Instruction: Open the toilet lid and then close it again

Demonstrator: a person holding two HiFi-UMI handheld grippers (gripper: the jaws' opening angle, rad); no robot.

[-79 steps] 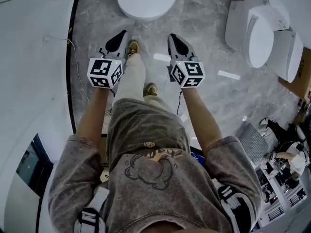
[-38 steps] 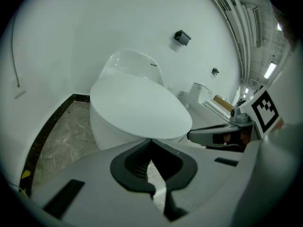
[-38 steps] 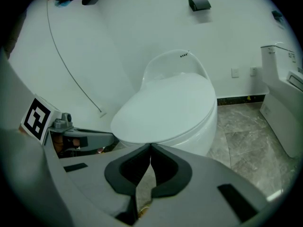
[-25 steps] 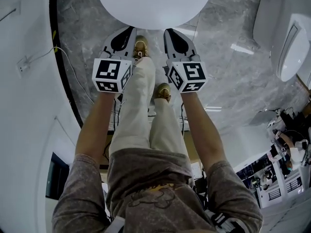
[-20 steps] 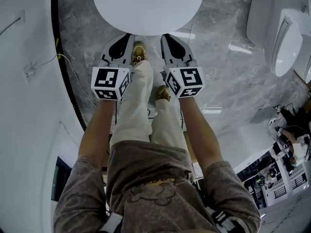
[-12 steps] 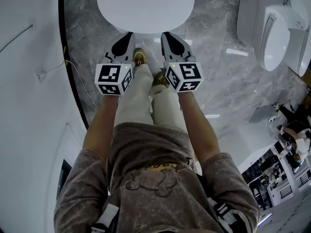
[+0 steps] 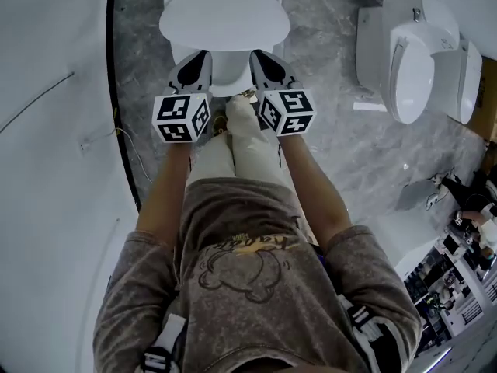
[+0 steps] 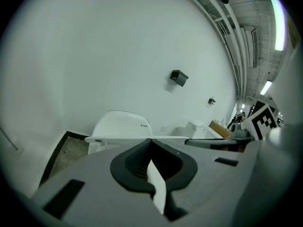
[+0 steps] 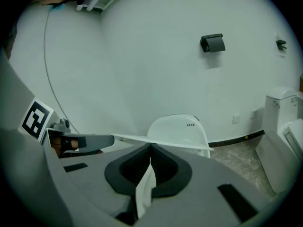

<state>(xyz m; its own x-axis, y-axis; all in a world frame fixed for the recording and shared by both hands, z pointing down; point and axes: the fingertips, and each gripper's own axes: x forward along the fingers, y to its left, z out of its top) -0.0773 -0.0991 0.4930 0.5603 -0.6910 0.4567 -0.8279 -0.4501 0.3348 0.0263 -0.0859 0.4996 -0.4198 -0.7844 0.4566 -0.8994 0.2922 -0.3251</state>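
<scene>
the toilet lid lies flat down on the toilet straight ahead of the person, with the tank rising behind it. the left gripper and the right gripper hang side by side at the lid's front edge. each gripper has its jaws pressed together with nothing between them, and whether either tip touches the lid cannot be told. with the lid down, the step in hand reads as the lift, though a close that is already finished would look the same. to do the lift well, the closed tips should probably slip under the front rim of the lid alone and not catch the seat beneath. both tips should stay at even height and carry the lid up in an arc about its hinge until it leans on the tank, eased rather than flung. counted: two grippers, one toilet in front, one second toilet well apart at the right, and two dark wall boxes.
</scene>
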